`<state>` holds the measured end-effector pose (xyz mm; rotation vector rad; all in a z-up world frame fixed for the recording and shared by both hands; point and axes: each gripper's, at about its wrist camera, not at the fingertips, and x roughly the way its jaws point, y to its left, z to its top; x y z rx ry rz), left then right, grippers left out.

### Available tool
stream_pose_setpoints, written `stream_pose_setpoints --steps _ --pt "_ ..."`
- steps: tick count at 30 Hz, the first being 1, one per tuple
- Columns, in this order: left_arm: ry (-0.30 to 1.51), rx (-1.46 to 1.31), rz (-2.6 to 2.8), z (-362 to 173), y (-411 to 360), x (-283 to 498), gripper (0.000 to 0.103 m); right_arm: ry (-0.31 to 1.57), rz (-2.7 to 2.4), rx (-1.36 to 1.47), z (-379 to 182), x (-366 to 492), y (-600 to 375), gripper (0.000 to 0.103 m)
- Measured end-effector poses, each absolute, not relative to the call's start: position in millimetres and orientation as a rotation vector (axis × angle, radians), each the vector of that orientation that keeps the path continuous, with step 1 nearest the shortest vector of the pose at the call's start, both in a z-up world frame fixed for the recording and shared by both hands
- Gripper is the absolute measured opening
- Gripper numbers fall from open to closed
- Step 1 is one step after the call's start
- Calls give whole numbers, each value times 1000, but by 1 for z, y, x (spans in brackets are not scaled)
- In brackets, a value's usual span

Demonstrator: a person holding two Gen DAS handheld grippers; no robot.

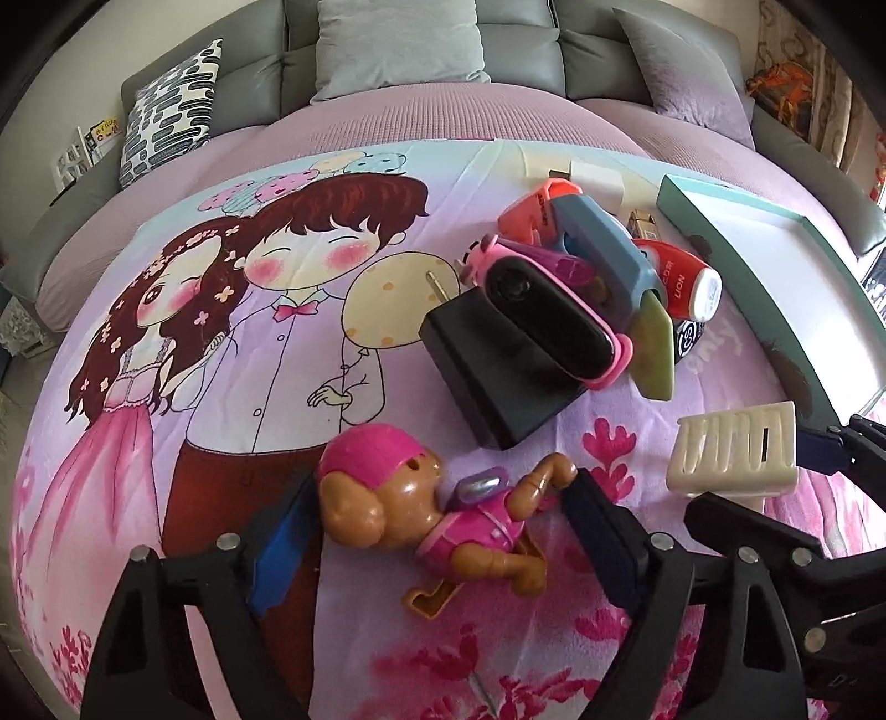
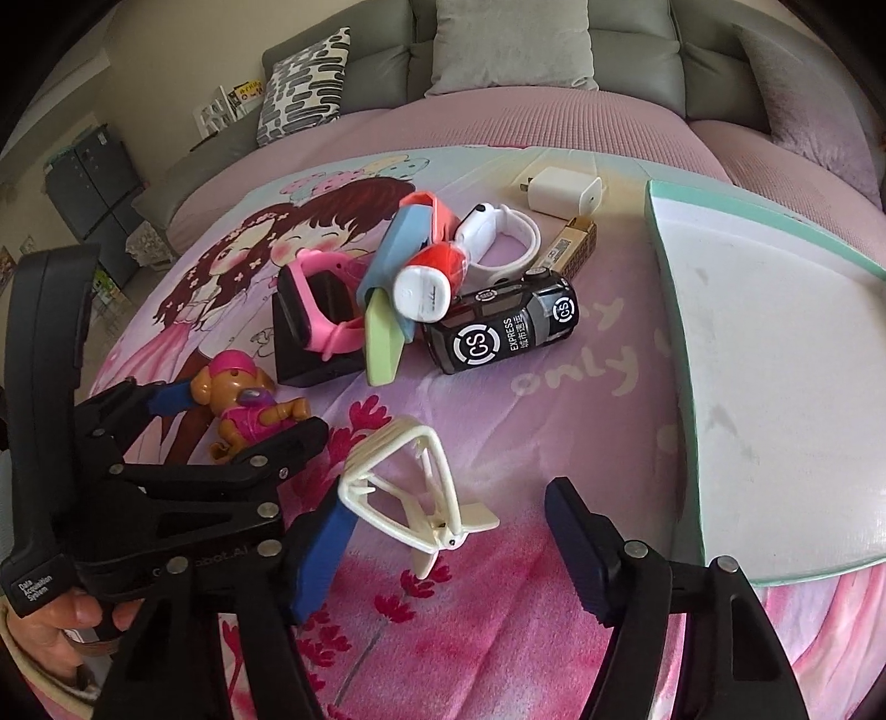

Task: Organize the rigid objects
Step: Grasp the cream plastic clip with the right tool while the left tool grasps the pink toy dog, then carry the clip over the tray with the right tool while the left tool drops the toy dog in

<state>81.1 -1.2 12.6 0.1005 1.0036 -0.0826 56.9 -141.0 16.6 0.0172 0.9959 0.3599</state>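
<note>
A brown toy dog in pink (image 1: 437, 520) lies on the cartoon bedsheet between the open fingers of my left gripper (image 1: 432, 526); it also shows in the right wrist view (image 2: 243, 410). A cream plastic clip (image 2: 410, 493) lies between the open fingers of my right gripper (image 2: 448, 548), near the left pad; it shows in the left wrist view (image 1: 731, 454). A pile beyond holds a pink watch (image 1: 554, 315), black box (image 1: 493, 371), blue-green case (image 2: 387, 293), red-white tube (image 2: 432, 277), black toy van (image 2: 504, 327), white watch (image 2: 498, 238) and charger (image 2: 565, 191).
A shallow tray with a teal rim and white floor (image 2: 775, 354) lies to the right on the bed; it also shows in the left wrist view (image 1: 775, 232). Grey headboard cushions and pillows (image 2: 509, 50) stand at the far end. A small gold box (image 2: 576, 243) lies by the pile.
</note>
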Motion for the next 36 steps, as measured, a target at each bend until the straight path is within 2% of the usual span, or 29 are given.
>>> stream_pose_setpoints --steps 5,10,12,17,28,36 --pt "1000 92 -86 12 -1 82 85 989 364 6 15 59 -138 70" --pt "986 120 -72 12 -5 79 85 992 351 2 13 59 -136 49" --pt "984 127 -68 12 -7 77 84 990 356 16 13 59 -139 34" --pt "986 125 -55 14 -8 73 84 990 344 46 11 60 -143 20" --pt "978 102 -21 23 -4 65 84 937 350 60 23 48 -146 19" --pt "880 126 -14 69 -13 57 84 844 331 117 60 41 -167 19"
